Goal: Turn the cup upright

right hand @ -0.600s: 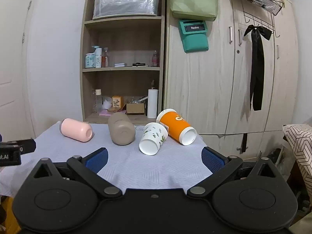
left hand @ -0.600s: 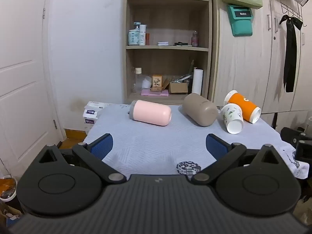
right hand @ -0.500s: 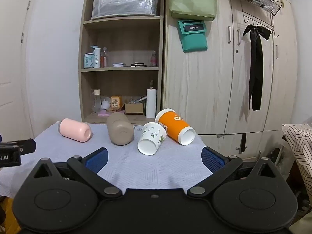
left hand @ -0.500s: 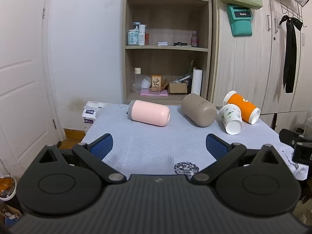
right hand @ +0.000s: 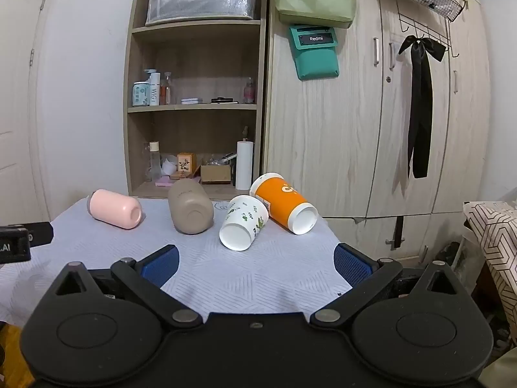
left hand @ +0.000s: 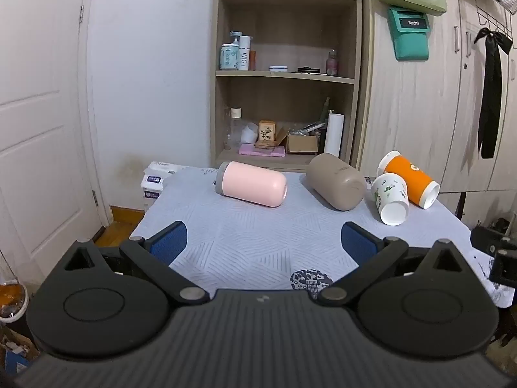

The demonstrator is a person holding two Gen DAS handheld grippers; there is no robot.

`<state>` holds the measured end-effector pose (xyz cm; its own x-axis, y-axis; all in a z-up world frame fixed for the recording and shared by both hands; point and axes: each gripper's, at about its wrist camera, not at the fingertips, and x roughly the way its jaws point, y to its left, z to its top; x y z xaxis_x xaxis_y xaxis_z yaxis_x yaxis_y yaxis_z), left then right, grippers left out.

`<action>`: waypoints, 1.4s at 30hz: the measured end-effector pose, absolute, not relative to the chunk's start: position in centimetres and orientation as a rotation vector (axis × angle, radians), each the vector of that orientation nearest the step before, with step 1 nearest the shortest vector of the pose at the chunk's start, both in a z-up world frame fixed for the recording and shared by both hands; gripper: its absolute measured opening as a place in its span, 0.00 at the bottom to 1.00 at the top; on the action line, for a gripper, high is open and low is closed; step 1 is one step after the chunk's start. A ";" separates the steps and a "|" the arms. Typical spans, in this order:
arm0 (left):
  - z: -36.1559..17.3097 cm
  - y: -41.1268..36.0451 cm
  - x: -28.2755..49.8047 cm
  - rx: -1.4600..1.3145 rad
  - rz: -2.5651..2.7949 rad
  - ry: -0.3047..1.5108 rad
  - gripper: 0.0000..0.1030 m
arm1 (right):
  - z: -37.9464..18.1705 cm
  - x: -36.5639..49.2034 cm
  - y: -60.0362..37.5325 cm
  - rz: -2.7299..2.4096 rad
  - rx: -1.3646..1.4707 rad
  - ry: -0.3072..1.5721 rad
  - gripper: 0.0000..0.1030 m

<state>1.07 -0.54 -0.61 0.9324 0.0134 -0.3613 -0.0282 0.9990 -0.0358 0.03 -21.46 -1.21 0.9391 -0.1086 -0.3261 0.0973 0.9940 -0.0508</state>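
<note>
Several cups lie on their sides at the far part of a table with a pale blue cloth. From left to right: a pink cup, a taupe cup, a white leaf-print paper cup, and an orange paper cup. My left gripper is open and empty, low over the near table edge. My right gripper is open and empty, also near the front edge, well short of the cups.
An open wooden shelf with bottles and boxes stands behind the table. Wardrobe doors are to its right. A white door is at the left. A patterned fabric lies at the far right.
Both views have shifted slightly; the cups sit a little lower and nearer in the frames. Both grippers stay open and empty. No cup has moved.
</note>
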 end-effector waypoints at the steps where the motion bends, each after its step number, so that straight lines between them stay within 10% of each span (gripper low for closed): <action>1: -0.7 -0.5 1.1 -0.044 0.023 0.369 1.00 | -1.2 0.0 -21.5 -0.105 -0.033 0.332 1.00; 42: -0.7 0.3 0.3 -0.057 0.000 0.408 1.00 | -1.6 -0.6 -22.5 -0.142 0.013 0.272 1.00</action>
<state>0.33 0.30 -0.70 0.9179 -0.0118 -0.3968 -0.0112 0.9984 -0.0556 -0.58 -22.53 -1.63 0.9533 -0.1376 -0.2688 0.1411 0.9900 -0.0066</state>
